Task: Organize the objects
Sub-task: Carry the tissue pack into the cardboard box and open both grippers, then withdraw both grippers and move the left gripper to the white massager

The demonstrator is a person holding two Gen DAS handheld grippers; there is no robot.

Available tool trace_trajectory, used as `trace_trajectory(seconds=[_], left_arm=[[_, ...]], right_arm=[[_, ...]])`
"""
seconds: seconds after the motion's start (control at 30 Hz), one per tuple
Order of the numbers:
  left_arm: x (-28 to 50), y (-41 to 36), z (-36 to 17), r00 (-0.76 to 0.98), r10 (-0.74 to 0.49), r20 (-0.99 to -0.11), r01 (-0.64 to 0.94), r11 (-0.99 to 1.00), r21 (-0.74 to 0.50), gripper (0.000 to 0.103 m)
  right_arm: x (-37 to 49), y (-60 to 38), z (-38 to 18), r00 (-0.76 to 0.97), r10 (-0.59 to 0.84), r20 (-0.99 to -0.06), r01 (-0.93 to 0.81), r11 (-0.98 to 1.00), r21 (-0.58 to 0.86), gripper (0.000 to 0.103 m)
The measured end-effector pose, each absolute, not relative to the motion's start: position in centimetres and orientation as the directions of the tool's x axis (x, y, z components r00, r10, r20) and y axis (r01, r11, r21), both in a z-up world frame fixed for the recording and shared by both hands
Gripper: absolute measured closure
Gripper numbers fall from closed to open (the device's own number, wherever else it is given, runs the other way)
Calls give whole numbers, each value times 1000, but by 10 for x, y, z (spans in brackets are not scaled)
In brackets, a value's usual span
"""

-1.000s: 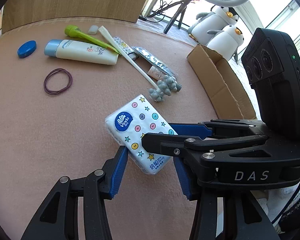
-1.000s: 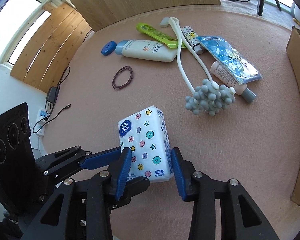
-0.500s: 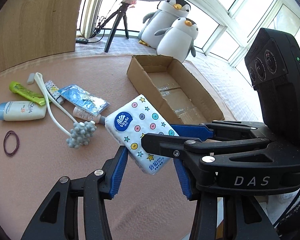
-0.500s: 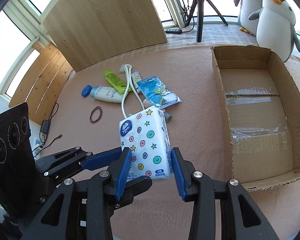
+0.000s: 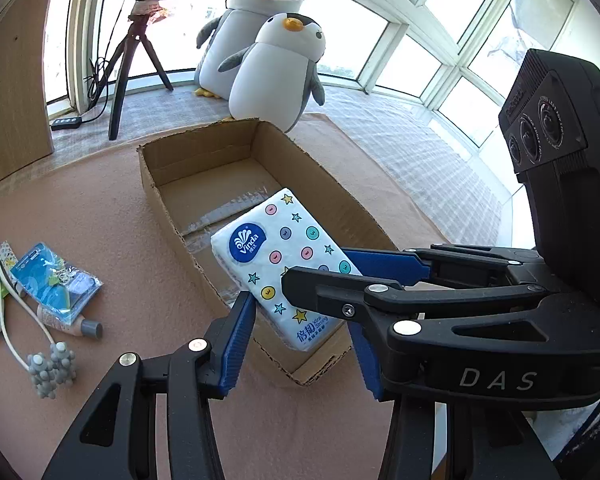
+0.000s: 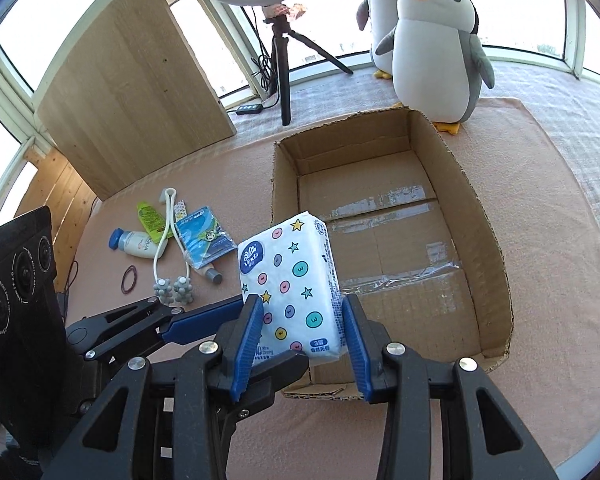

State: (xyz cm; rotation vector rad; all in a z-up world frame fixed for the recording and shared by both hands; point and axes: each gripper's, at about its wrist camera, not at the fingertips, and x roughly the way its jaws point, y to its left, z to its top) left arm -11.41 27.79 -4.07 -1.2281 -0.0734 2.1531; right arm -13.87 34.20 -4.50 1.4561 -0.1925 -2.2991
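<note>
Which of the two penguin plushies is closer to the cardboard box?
The smaller penguin in front: it stands right at the cardboard box far corner, while the taller penguin stands behind it.

"Vinda" read in blue round badge on tissue pack (image 5: 284, 264); "Xtra Strong" printed near its lower end, numeral "3" inside coloured dots. "DAS" marked on body of right gripper (image 5: 356, 308). "AQUA" partly read on white tube (image 6: 138, 243).

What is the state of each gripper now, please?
Left gripper: shut on the tissue pack.
Right gripper: shut on the same tissue pack.
</note>
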Motion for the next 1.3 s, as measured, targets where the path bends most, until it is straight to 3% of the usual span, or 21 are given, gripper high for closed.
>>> trace_trajectory(seconds=[0.37,0.43,0.5,0.53,0.9,1.3], left_arm=[[-124,301,-47,-342,543,-767,-528,-786,-321,51],[-124,300,-48,-347,525,-777,-521,-797,-306,30],[-123,295,-47,-362,514,-778,-514,-806,-294,24],[-123,293,-47,-363,510,-780,-513,-808,-290,24],[-112,240,-46,-392,471,-790,-448,-848,-283,24],[-125,117,-58,-434,374,-820,-203,-927,-316,24]], right_arm=[[-146,360,-51,-380,-391,-838,248,-916,315,65],[-145,361,-51,-388,-369,-845,243,-925,292,61],[-145,361,-52,-396,-340,-853,230,-936,266,46],[-145,362,-52,-402,-333,-853,222,-939,262,41],[-135,356,-51,-408,-344,-846,197,-938,286,40],[-109,317,-41,-424,-363,-830,240,-928,284,41]])
